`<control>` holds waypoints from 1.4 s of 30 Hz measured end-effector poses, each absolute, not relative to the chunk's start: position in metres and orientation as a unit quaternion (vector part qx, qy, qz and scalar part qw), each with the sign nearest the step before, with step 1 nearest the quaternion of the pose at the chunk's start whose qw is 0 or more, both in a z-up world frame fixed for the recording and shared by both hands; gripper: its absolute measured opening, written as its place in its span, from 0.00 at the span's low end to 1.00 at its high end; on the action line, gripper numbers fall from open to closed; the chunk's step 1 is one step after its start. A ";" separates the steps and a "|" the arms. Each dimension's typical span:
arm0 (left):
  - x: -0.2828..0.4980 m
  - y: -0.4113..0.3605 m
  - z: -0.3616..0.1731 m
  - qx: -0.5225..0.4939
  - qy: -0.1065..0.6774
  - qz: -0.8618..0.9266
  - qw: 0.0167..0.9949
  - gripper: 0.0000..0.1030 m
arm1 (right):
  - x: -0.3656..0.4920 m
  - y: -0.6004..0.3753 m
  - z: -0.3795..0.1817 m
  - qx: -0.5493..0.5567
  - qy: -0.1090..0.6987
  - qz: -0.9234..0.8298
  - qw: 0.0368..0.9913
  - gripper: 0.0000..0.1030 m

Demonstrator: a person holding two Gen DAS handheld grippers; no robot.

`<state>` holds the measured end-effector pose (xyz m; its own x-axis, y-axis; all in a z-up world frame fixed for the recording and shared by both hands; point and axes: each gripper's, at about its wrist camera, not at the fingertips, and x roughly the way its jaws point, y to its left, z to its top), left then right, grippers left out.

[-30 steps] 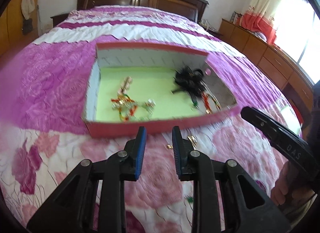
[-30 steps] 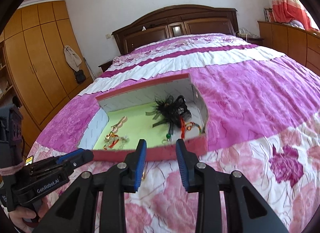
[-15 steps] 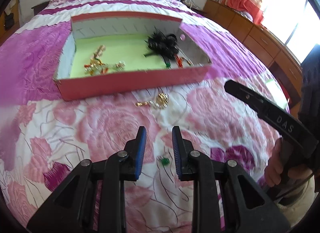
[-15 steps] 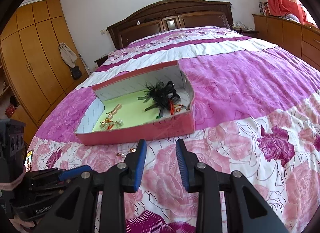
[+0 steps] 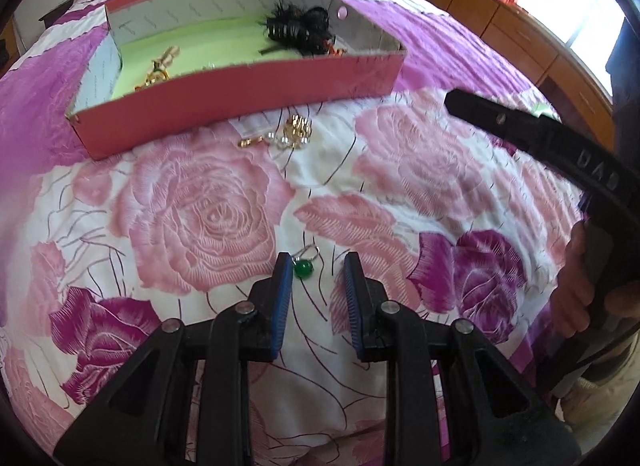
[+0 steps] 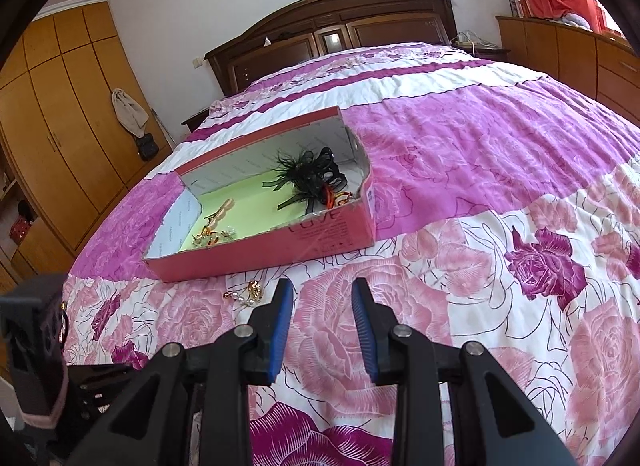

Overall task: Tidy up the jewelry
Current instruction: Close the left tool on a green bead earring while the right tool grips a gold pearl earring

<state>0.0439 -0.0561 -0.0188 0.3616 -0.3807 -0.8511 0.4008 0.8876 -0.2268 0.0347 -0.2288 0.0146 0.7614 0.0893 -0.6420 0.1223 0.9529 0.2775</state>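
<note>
A green bead earring lies on the rose-patterned bedspread. It sits between the fingertips of my left gripper, close to the left finger, and the jaws stand apart without pressing it. A gold and pearl piece lies on the spread just in front of the pink box. Inside the box are a black feather hair clip and small gold pieces on a green floor. My right gripper hovers open and empty before the box.
The right gripper's black body and the hand holding it reach in from the right. A wooden headboard stands at the far end of the bed, a wardrobe on the left and low cabinets on the right.
My left gripper drew back from the box, sank and tipped down, so the green earring now lies between its fingertips. The right gripper backed slightly away from the box.
</note>
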 end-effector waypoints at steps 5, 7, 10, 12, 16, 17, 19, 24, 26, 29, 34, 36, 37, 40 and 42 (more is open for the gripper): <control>0.042 -0.055 -0.024 0.014 0.515 -0.235 0.824 0.17 | 0.034 -0.230 0.013 0.155 0.347 -0.008 0.925 0.32; 0.041 -0.055 -0.026 0.013 0.516 -0.235 0.824 0.17 | 0.034 -0.230 0.012 0.157 0.349 -0.008 0.924 0.32; 0.042 -0.056 -0.029 0.014 0.517 -0.234 0.823 0.07 | 0.035 -0.229 0.010 0.158 0.350 -0.008 0.923 0.32; 0.041 -0.054 -0.029 0.014 0.517 -0.235 0.823 0.01 | 0.035 -0.230 0.010 0.158 0.350 -0.008 0.923 0.32; 0.041 -0.052 -0.026 0.005 0.513 -0.238 0.825 0.01 | 0.035 -0.228 0.009 0.158 0.353 -0.007 0.922 0.32; 0.041 -0.050 -0.024 0.002 0.510 -0.240 0.826 0.01 | 0.035 -0.228 0.009 0.158 0.354 -0.007 0.922 0.32; 0.041 -0.048 -0.021 -0.002 0.503 -0.239 0.831 0.01 | 0.036 -0.227 0.008 0.159 0.358 -0.006 0.920 0.32; 0.045 -0.037 -0.010 -0.010 0.482 -0.226 0.847 0.01 | 0.037 -0.223 0.008 0.155 0.362 -0.003 0.919 0.33; 0.048 -0.032 -0.005 -0.008 0.470 -0.216 0.856 0.01 | 0.039 -0.220 0.007 0.153 0.365 0.000 0.919 0.33; 0.053 -0.023 0.002 -0.011 0.450 -0.199 0.870 0.01 | 0.041 -0.215 0.006 0.150 0.370 0.006 0.917 0.33; 0.062 -0.007 0.007 -0.008 0.431 -0.164 0.887 0.01 | 0.051 -0.199 0.001 0.140 0.388 0.030 0.911 0.33; 0.064 0.001 0.007 -0.008 0.427 -0.151 0.892 0.01 | 0.056 -0.192 -0.003 0.138 0.397 0.044 0.906 0.33; 0.066 0.002 0.006 -0.009 0.426 -0.146 0.893 0.01 | 0.059 -0.188 -0.005 0.136 0.402 0.049 0.904 0.33; 0.069 0.008 0.005 -0.011 0.422 -0.134 0.897 0.01 | 0.068 -0.179 -0.010 0.127 0.414 0.057 0.900 0.33; 0.070 0.011 0.005 -0.011 0.420 -0.129 0.898 0.01 | 0.074 -0.174 -0.012 0.123 0.418 0.061 0.898 0.33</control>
<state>0.0699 0.0112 0.0046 0.6133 -0.2415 -0.7520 0.2231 0.9663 -0.1284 0.0736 -0.1741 -0.0118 0.6426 0.2118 -0.7363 -0.0055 0.9623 0.2719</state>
